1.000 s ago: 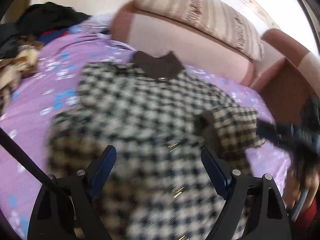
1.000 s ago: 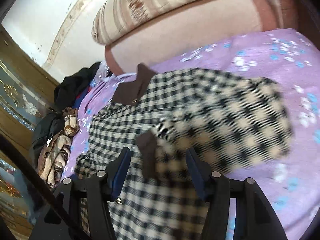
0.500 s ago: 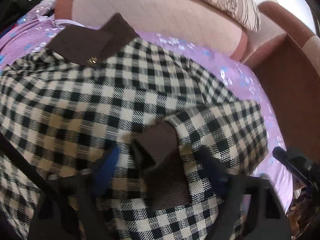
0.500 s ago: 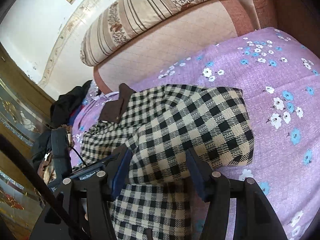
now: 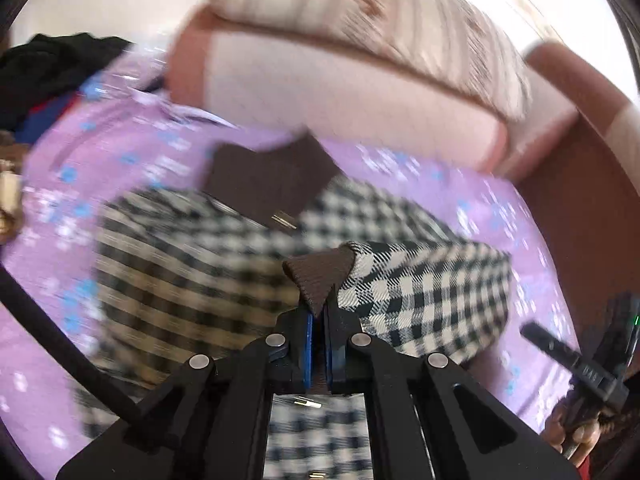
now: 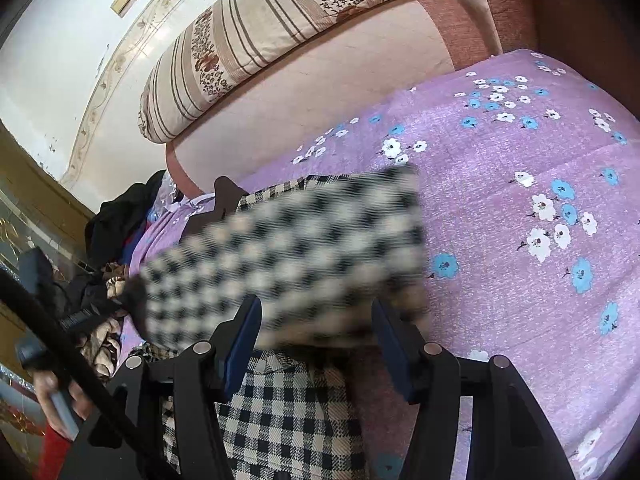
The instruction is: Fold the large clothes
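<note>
The left claw (image 5: 318, 316) is pinched tight on the brown cuff (image 5: 320, 276) of the checked coat (image 5: 192, 264), whose sleeve runs off to its right over the body lying ahead on the purple sheet (image 5: 60, 168). The right claw (image 6: 316, 328) stands wide apart, gripping nothing, the blurred sleeve (image 6: 288, 252) just ahead of its tips. Only the left view shows the brown collar (image 5: 264, 184) clearly; only the right shows bare sheet to the right.
</note>
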Demonstrator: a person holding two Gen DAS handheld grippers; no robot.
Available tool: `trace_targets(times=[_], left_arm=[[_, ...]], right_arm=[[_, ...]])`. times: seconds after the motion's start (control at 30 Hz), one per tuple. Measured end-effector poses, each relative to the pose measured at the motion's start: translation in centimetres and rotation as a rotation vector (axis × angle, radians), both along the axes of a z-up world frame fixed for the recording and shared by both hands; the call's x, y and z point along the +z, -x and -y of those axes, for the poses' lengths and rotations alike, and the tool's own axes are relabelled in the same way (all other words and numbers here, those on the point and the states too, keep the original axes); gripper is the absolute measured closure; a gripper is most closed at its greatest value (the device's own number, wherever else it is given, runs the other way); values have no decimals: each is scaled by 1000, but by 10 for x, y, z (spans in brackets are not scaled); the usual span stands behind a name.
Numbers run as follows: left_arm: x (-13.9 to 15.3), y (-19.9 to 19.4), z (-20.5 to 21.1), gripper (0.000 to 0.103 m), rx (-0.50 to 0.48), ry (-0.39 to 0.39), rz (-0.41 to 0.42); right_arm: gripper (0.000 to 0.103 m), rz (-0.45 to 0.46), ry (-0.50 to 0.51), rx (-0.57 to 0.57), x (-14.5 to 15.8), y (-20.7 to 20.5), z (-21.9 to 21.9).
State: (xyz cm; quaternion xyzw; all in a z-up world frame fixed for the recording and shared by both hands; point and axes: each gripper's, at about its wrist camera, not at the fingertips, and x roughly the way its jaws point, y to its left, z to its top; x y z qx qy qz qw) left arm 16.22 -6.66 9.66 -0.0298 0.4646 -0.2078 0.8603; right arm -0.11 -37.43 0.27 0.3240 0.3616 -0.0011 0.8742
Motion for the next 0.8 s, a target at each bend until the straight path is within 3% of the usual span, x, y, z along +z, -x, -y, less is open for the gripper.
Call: trace_targets(times=[0.17, 0.3, 0.43, 0.6, 0.8], left_arm=[[0, -42, -71, 99, 193, -46, 2], [-36, -67, -109, 98, 297, -160, -42], [-61, -71, -134, 96, 351, -104, -108], [-51, -57, -143, 65, 362, -87, -42], [-29, -35, -127, 61, 293, -97, 59]], right_arm=[[41, -10, 13, 18, -3, -11, -11], [41, -30, 46, 35, -9, -21, -23], [41, -42, 83, 51, -12, -31, -35], [41, -45, 145, 55, -13, -36, -45], [41, -26, 243, 91, -5, -43, -64]])
